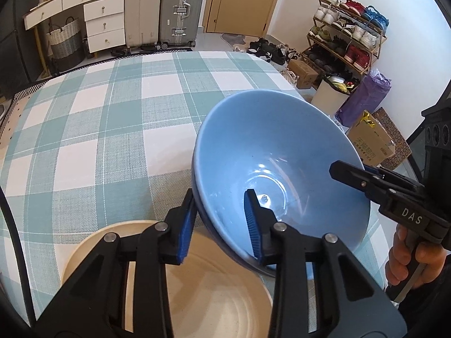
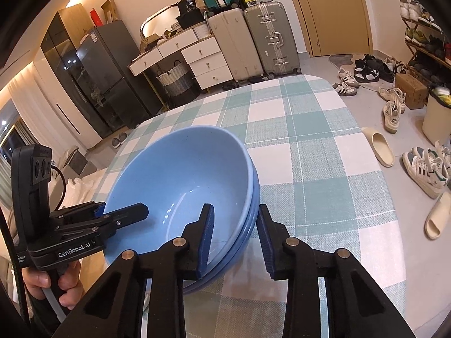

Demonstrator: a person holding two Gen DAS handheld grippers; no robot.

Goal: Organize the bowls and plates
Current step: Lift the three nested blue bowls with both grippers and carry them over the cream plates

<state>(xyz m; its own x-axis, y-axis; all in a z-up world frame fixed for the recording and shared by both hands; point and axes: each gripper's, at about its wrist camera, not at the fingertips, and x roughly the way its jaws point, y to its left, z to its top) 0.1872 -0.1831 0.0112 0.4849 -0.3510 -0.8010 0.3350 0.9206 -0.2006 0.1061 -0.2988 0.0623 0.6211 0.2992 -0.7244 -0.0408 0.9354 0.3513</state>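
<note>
A stack of light blue bowls (image 1: 270, 152) stands on the checked tablecloth (image 1: 112, 118); it also shows in the right wrist view (image 2: 180, 169). My left gripper (image 1: 221, 222) is open, its jaws on either side of the stack's near-left rim, one finger inside the top bowl and one outside. My right gripper (image 2: 235, 239) is open and straddles the opposite rim in the same way. A cream plate (image 1: 197, 295) lies under my left gripper, beside the bowls. Each gripper shows in the other's view: the right one (image 1: 352, 177) and the left one (image 2: 124, 214).
The tablecloth (image 2: 310, 146) covers a rounded table. On the floor beyond it are suitcases (image 1: 180, 11), a drawer unit (image 1: 104, 25), a shoe rack (image 1: 346, 36), boxes (image 1: 369, 140), and loose shoes and slippers (image 2: 377, 146).
</note>
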